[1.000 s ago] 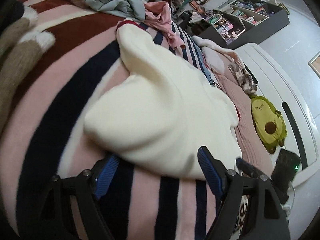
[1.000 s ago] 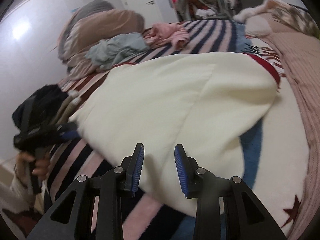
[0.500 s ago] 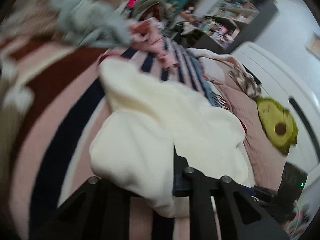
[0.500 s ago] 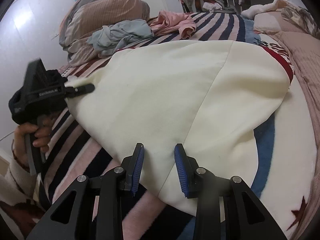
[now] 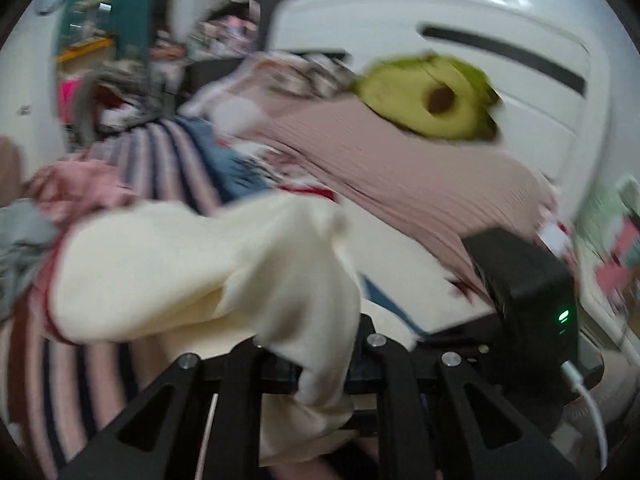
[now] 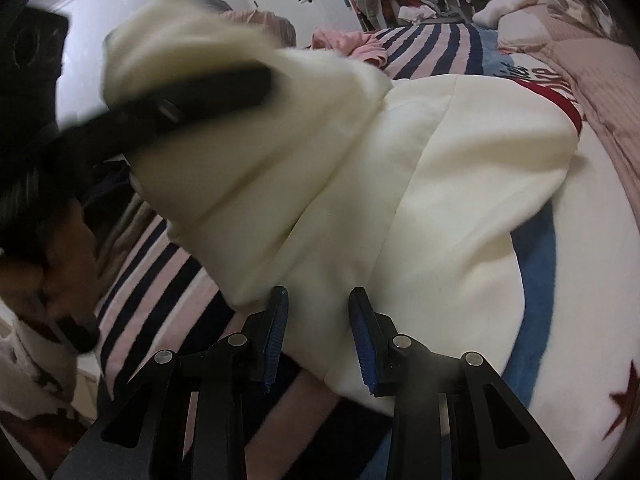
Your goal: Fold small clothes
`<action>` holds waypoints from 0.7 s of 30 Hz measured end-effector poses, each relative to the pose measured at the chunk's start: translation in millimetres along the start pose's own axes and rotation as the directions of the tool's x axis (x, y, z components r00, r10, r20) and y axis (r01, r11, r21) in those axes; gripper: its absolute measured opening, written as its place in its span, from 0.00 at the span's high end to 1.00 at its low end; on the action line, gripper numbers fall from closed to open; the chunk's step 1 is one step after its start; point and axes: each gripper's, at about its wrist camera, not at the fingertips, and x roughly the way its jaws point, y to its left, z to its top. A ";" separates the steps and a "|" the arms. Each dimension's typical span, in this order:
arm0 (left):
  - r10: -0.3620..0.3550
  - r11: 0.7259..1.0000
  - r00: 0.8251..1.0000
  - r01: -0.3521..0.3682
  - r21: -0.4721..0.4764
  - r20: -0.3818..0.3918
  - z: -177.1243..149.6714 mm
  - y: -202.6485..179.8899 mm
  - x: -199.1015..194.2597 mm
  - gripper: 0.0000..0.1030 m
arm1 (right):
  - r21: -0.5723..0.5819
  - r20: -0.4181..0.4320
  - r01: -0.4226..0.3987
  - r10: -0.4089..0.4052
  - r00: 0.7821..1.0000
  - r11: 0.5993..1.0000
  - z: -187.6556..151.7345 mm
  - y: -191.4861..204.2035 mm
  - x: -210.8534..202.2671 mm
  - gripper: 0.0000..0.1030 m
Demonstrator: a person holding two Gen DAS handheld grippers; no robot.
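Observation:
A cream sweater (image 6: 400, 200) lies spread on the striped blanket (image 6: 152, 280). My left gripper (image 5: 320, 360) is shut on one edge of the sweater (image 5: 200, 272), which hangs bunched from its jaws above the bed. In the right wrist view the left gripper (image 6: 200, 92) is a blurred black shape at the upper left, carrying that folded-up cream part over the rest of the sweater. My right gripper (image 6: 318, 332) sits low at the near hem with its blue pads apart. Flat fabric shows between them, not pinched.
An avocado plush (image 5: 432, 100) lies by the white headboard (image 5: 480, 20). A black device with a green light (image 5: 532, 292) sits at the bed's edge. Pink (image 6: 352, 44) and grey (image 5: 16, 248) clothes are piled behind the sweater. A person's hand (image 6: 52, 280) is at the left.
The left gripper closed on the sweater's edge, then lifted it, rolled and swung it across over the garment. The right gripper stayed at the near hem.

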 end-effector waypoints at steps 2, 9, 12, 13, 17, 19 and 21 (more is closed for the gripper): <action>-0.034 0.999 0.998 0.035 0.025 -0.044 -4.5 -14.0 14.6 0.89 | 0.010 0.007 0.008 -0.008 1.000 1.000 -6.7 -3.9 -11.2 0.76; -0.100 0.995 0.987 0.097 -0.027 -0.123 -26.0 -21.2 42.9 0.86 | 0.078 0.017 0.248 -0.250 0.968 0.966 -43.4 -34.9 -74.7 0.73; -0.129 0.991 0.985 0.126 -0.034 -0.112 -27.7 -21.1 34.9 0.62 | 0.124 0.038 0.300 -0.306 0.951 0.946 -49.3 -46.8 -98.4 0.73; -0.150 0.988 0.983 0.147 -0.038 -0.106 -26.5 -22.1 29.7 0.57 | 0.137 0.050 0.304 -0.314 0.948 0.943 -49.1 -48.2 -104.3 0.73; -0.200 0.979 0.977 0.197 -0.047 -0.072 -21.8 -28.1 0.6 0.44 | 0.150 0.101 0.341 -0.357 0.929 0.928 -36.8 -50.1 -119.7 0.73; -0.220 0.973 0.975 0.217 -0.085 -0.031 -19.1 -22.6 -23.9 0.39 | 0.136 0.133 0.348 -0.365 0.921 0.927 -25.8 -45.9 -124.8 0.73; -0.188 0.976 0.982 0.187 -0.111 0.008 -17.7 -10.7 -46.2 0.38 | 0.115 0.172 0.338 -0.354 0.919 0.934 -10.2 -44.0 -128.8 0.73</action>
